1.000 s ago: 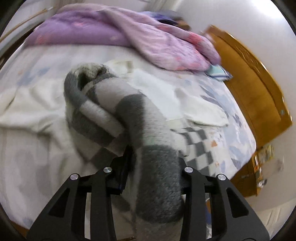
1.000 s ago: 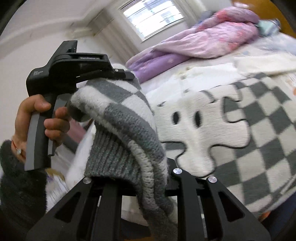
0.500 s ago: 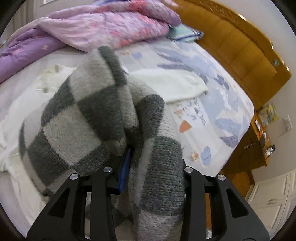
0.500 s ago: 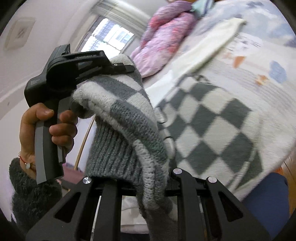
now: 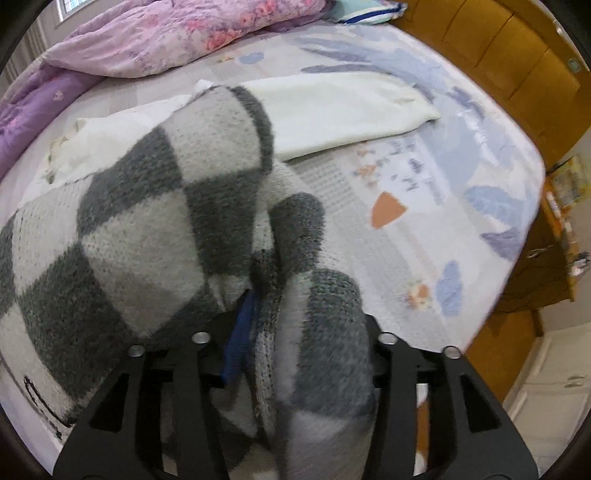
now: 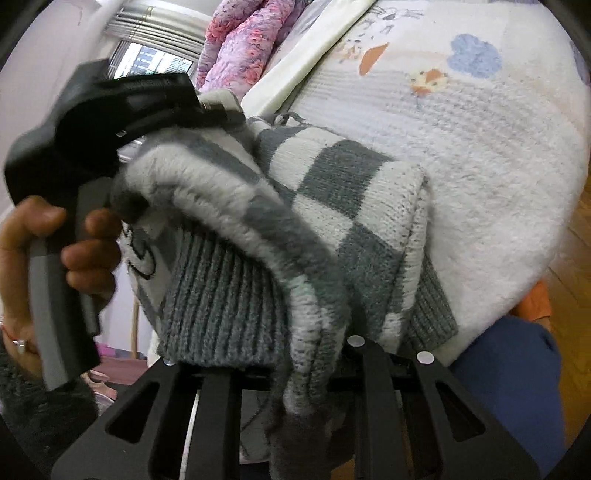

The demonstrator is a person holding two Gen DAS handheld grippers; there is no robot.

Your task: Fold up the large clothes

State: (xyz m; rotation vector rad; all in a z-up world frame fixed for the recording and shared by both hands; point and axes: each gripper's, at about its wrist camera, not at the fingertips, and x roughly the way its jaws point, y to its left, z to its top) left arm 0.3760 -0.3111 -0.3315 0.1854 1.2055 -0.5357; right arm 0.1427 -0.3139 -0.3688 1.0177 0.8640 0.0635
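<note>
Both grippers up over the bed point(image 5: 461, 122), each with a bunch of the checked sweater point(image 5: 155, 206) between its jaws. Left gripper point(image 5: 291, 354): jaws closed on a thick roll of knit that fills the gap; a scrap of blue shows inside, can't tell what it is. Right gripper point(image 6: 288, 365): jaws clamped on the ribbed hem and a doubled edge of the same sweater point(image 6: 332, 206). From the right wrist I see the left gripper point(image 6: 218, 110) held in the person's left hand point(image 6: 66, 243), close by, with the knit draped over between the two. The sweater hangs partly lifted off the bed; its lower part lies on the mattress near the foot edge, over a fluffy white blanket point(image 6: 498, 192). A cream garment point(image 5: 351, 110) lies flat farther toward the middle of the bed, a pink quilt point(image 5: 192, 33) heaped near the head end. My read of the step: carrying the held edge over to lay a fold. To do it well I want the two grips level and pulled apart enough to take out the sag between them, then lower the edge square onto the part already lying down, and let go only once the knit rests flat. Thick, stretchy knit; it will slump if released early. Long axis: hard to fix while bunched; the draped span appears to run from gripper to gripper, roughly along the foot edge, ribbed hem toward my right grip.
</note>
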